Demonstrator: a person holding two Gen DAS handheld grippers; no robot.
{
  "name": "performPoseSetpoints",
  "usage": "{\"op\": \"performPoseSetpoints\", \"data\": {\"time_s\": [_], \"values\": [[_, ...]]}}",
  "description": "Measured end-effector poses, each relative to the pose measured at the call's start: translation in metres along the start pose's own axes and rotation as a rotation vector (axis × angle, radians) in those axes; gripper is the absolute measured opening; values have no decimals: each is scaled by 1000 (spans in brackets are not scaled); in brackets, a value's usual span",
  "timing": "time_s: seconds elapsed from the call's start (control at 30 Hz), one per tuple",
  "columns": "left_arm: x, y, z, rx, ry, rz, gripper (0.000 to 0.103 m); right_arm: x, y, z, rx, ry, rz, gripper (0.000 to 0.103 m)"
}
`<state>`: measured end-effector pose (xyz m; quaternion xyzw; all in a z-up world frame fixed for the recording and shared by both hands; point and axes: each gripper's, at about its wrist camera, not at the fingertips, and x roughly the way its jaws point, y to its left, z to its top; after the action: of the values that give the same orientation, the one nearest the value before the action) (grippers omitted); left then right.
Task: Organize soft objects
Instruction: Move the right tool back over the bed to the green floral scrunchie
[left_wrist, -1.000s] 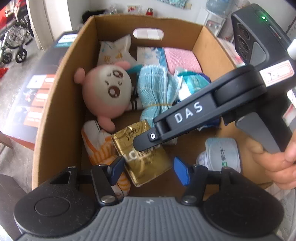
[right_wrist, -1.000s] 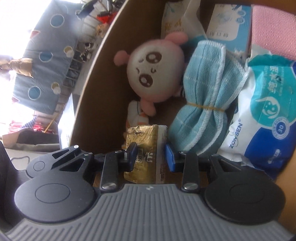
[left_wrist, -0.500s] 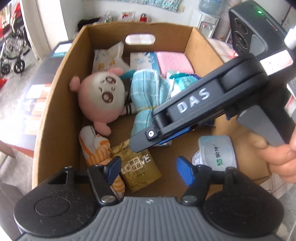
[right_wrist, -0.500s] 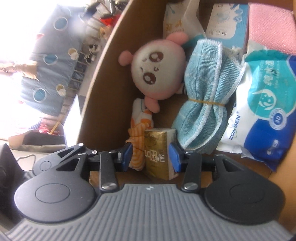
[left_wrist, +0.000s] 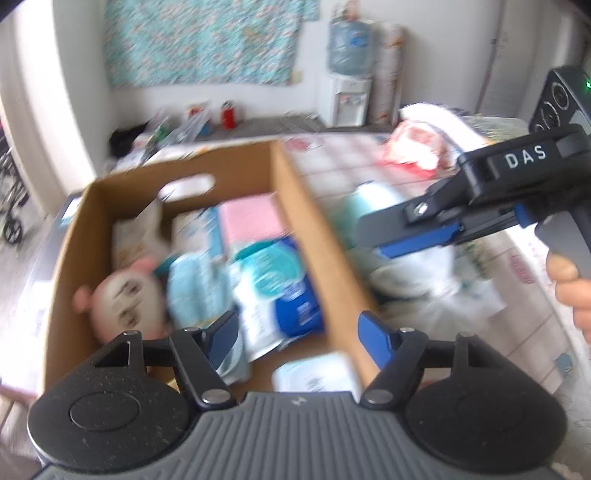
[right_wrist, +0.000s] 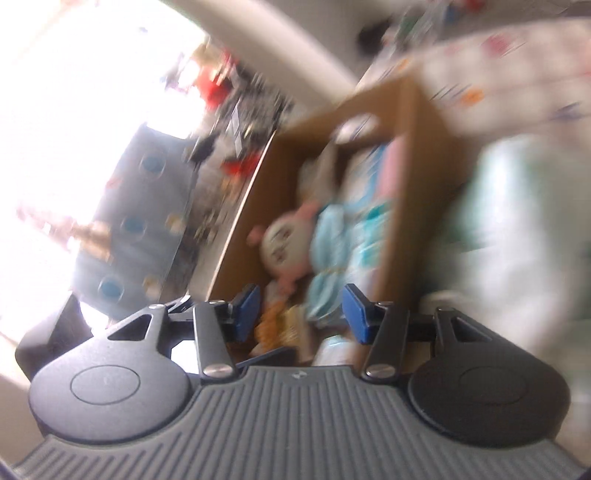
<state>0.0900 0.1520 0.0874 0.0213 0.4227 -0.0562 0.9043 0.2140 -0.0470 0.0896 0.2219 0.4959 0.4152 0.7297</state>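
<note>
Both tools' jaws are opening, empty, above cardboard box (left_wrist: 325, 236) holding plush doll (left_wrist: 122, 299).

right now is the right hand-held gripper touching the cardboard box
Apart. The left wrist view shows the right hand-held gripper hanging outside the cardboard box, empty, jaws opening.

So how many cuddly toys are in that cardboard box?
1 that I can make out: the pink-eared plush toy against the left wall of the box. Blur and piled packets could hide others.
</note>
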Motion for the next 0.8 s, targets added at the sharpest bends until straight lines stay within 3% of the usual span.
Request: {"op": "performPoseSetpoints", "data": {"time_s": [0.2, 0.37, 0.57, 0.73, 0.8], "values": [[14, -50, 12, 52, -40, -42, 73, -94, -78, -11, 134, -210, -106, 52], [31, -83, 16, 50, -16, -55, 73, -123, -148, -23, 264, -293, -191, 53], [37, -111, 13, 44, -6, -55, 73, -96, -209, -25, 408, -282, -131, 50], [41, -126, 12, 51, -7, -55, 73, -66, -237, -23, 459, -202, -229, 49], [41, -133, 11, 61, -6, -71, 73, -64, -241, -30, 462, -174, -224, 49]]}}
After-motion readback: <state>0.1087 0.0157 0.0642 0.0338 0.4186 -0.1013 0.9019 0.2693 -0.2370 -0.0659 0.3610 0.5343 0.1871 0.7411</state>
